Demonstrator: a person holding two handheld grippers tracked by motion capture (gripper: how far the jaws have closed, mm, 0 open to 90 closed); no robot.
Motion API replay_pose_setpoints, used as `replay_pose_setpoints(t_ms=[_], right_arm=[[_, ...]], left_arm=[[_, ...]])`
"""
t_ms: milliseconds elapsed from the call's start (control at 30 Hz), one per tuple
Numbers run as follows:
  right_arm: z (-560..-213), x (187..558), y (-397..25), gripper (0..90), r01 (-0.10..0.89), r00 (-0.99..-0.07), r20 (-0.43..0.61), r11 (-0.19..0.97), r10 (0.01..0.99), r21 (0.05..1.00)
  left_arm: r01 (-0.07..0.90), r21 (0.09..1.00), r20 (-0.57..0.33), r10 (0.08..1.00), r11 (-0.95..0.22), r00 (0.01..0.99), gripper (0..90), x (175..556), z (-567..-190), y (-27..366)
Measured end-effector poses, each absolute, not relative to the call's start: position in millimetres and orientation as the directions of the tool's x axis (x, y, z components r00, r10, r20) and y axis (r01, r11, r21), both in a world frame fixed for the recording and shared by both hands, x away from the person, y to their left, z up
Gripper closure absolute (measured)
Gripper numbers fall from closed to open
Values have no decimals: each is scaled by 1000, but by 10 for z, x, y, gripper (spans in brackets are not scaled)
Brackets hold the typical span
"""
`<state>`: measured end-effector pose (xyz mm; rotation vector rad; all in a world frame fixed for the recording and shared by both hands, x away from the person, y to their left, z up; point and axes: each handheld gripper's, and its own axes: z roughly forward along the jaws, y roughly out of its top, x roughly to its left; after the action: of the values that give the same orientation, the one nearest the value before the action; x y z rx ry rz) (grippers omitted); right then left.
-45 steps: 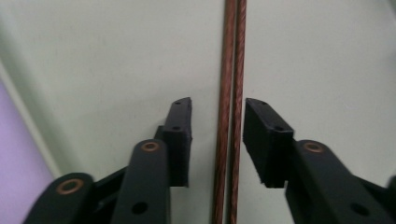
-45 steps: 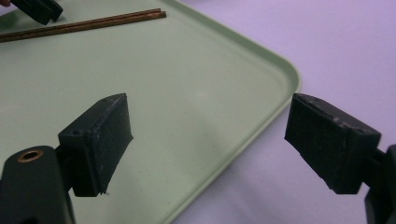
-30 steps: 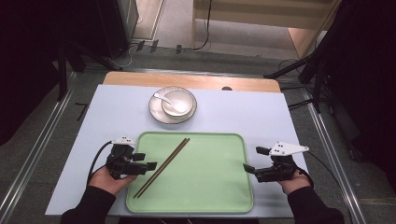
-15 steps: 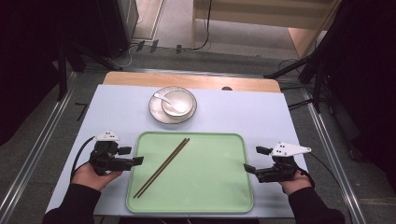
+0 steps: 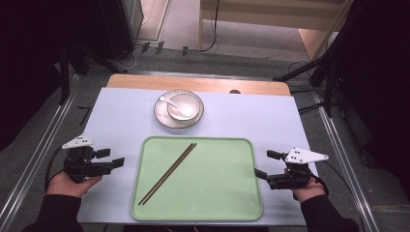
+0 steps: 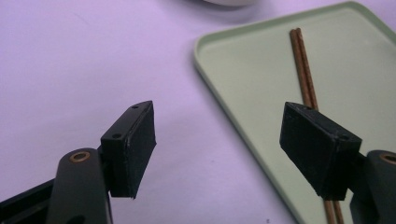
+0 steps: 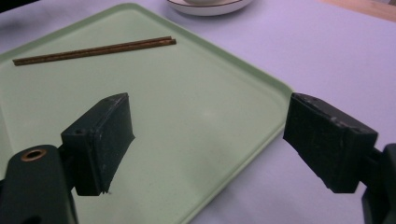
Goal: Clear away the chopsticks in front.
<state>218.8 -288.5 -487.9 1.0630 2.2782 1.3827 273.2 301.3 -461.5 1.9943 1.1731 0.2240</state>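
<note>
A white cloth (image 5: 96, 121) is covering most of the wooden table (image 5: 198, 83), leaving a bare strip of wood along the far edge. A pale green tray (image 5: 217, 193) is lying at the middle of the near edge. Just beyond the tray's far rim, a white plate (image 5: 162, 118) is sitting on the cloth, carrying a white bowl (image 5: 186, 107) with a white spoon (image 5: 167, 101) leaning at the bowl's left side.

A pair of brown chopsticks (image 5: 168, 173) is lying flat in the left half of the tray, the two sticks side by side and touching. Their long axis is running diagonally, from near the tray's near-left corner up toward the middle of its far rim, where the ends are pointing toward the plate. Nothing is lying on them or across them.

The left gripper (image 5: 116, 162) is hovering over the cloth just beside the tray's left rim, held in a hand (image 5: 72, 183), its jaws spread wide and grasping nothing; in the left gripper view the tray rim and the chopsticks are showing between and behind the jaws. The right gripper (image 5: 263, 166) is sitting at the tray's right rim, held in the other hand (image 5: 307, 191), its jaws likewise wide apart with nothing between them but the tray's corner.
</note>
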Motion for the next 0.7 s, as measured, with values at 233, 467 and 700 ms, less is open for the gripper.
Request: replay_pose_setpoints(t_ms=[233, 467, 700], right_arm=[[-4860, 2134, -2961, 163, 445, -679, 150, 240, 718, 863], [-4841, 2089, -3012, 164, 441, -667, 161, 212, 727, 872], [-4845, 2075, -3031, 164, 448, -662, 164, 210, 732, 869]], left_arm=[[631, 736, -196, 815, -246, 546, 276, 2692, -4623, 3231], [619, 758, -202, 829, -206, 522, 268, 2700, -4653, 3350], [622, 757, -199, 837, -199, 510, 269, 2714, -4676, 3372]])
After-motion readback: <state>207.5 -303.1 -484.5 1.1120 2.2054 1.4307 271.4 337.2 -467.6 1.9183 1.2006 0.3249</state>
